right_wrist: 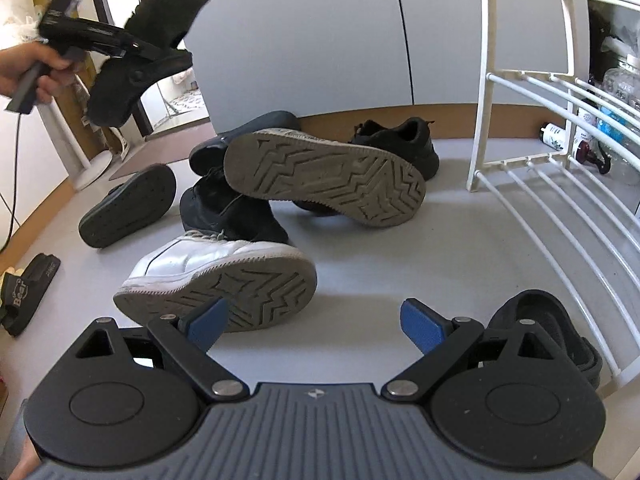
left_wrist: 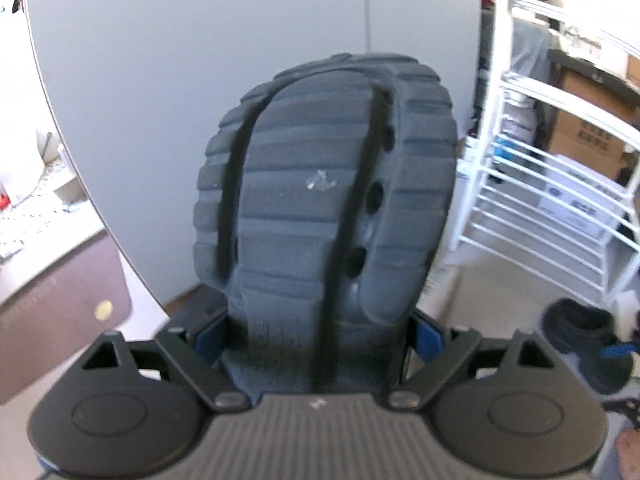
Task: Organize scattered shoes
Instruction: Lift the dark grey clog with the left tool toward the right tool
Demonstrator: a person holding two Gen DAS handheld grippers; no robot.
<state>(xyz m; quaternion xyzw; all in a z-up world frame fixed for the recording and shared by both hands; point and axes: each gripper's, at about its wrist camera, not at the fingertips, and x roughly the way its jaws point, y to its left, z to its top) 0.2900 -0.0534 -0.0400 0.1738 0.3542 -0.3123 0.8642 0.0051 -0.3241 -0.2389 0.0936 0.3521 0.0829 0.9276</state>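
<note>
Shoes (right_wrist: pixel 320 176) lie heaped on the floor ahead of my right hand-held gripper (right_wrist: pixel 316 320), its jaws wide and empty. My left hand-held gripper (left_wrist: pixel 316 334) clamps a dark clog (left_wrist: pixel 320 184), apparently fur-lined, raised.

Centre of your left view: the clog (left_wrist: pixel 320 208) has a matt, ribbed rubbery sole. In your right view, the white sneaker (right_wrist: pixel 208 258) looks glossy and leather-like, the rack (right_wrist: pixel 520 168) is smooth white-coated wire, and the floor (right_wrist: pixel 400 256) is smooth matt grey.

shoe pile (right_wrist: pixel 280 192) left of rack (right_wrist: pixel 532 152)
</note>
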